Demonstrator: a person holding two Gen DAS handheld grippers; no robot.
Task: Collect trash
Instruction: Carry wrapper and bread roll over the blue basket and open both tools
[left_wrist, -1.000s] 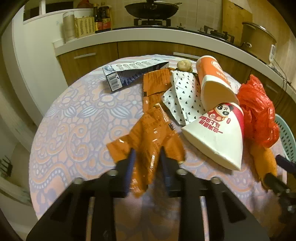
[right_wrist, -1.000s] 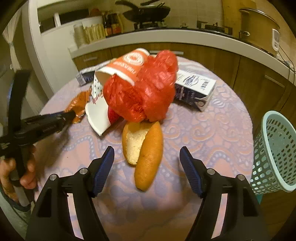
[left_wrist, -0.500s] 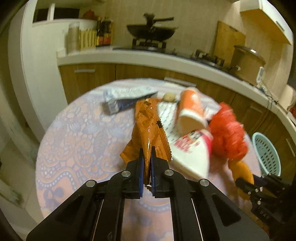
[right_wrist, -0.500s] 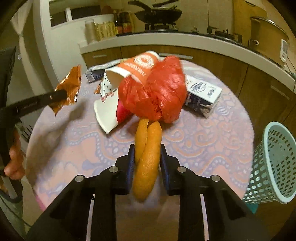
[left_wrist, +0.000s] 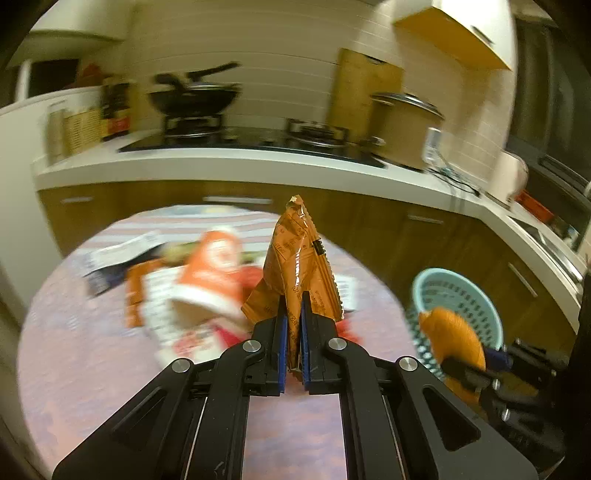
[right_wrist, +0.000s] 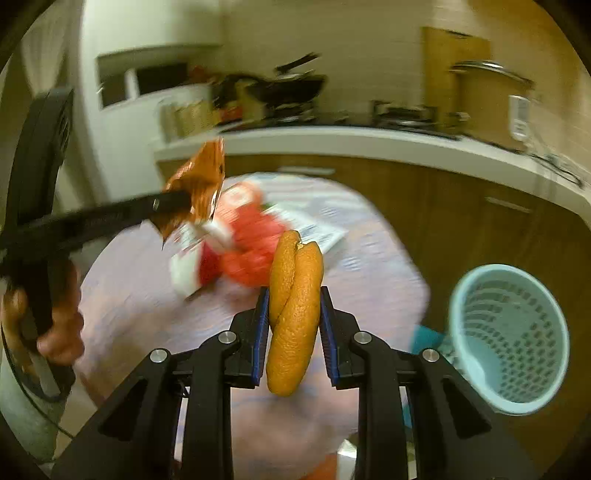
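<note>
Lifted off the table now, left tongs (left_wrist: 291, 332) pinch the wrapper (left_wrist: 299, 273) upright, right tongs (right_wrist: 293, 325) clamp the upright bread (right_wrist: 293, 306).

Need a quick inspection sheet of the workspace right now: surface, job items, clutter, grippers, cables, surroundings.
Surface: round patterned table.
Job's things: orange wrapper and bread roll both lifted; teal basket beside the table.
Clutter: paper cups, red bag, carton, blurred.
Grippers: left gripper shut on wrapper; right gripper shut on roll.
Cables: one on the counter.
Surroundings: wok, pot.
</note>
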